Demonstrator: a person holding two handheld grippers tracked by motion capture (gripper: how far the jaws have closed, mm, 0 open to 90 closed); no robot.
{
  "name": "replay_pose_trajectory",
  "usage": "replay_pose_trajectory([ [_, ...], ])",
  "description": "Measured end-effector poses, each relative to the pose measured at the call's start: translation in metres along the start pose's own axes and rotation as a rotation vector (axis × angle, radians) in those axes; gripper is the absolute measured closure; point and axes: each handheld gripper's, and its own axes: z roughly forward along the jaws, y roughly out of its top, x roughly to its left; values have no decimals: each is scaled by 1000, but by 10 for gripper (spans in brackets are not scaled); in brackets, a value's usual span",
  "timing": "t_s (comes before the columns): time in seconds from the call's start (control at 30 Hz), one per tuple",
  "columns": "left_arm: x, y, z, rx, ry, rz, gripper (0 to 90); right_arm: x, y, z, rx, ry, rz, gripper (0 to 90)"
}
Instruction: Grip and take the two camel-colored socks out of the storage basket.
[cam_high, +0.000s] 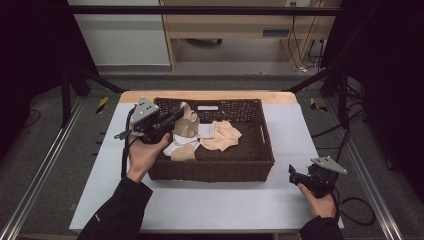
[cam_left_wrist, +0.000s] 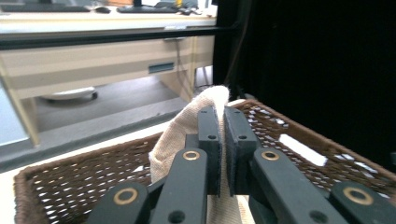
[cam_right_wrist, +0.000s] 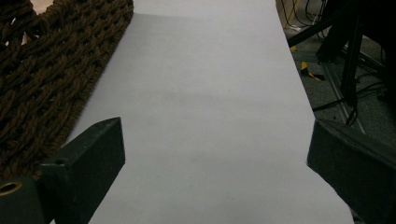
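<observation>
A dark brown woven basket (cam_high: 250, 161) stands mid-table holding beige, white and peach socks (cam_high: 223, 136). My left gripper (cam_high: 176, 114) hangs over the basket's left side, shut on a beige sock (cam_high: 189, 125) that dangles from it. In the left gripper view the jaws pinch that beige sock (cam_left_wrist: 187, 128) above the basket rim (cam_left_wrist: 280, 122). My right gripper (cam_high: 296, 175) rests low at the table's right front, beside the basket, jaws wide apart. Its view has pale table (cam_right_wrist: 205, 107) between the open fingers (cam_right_wrist: 88, 163) and the basket wall (cam_right_wrist: 42, 79) at left.
The white table sheet (cam_high: 210, 205) lies bare in front of and right of the basket. Black frame bars and cables stand around the table. A wooden desk (cam_high: 240, 25) is beyond the far edge.
</observation>
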Motion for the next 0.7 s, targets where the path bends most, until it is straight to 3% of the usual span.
replay_pose_trajectory([
  [0.43,-45,-11,-34,-27,-161,59,856,2,0,1,5,-1,-9,46],
  [0.7,-62,-23,-45,-9,-217,72,856,2,0,0,-1,0,-14,46],
])
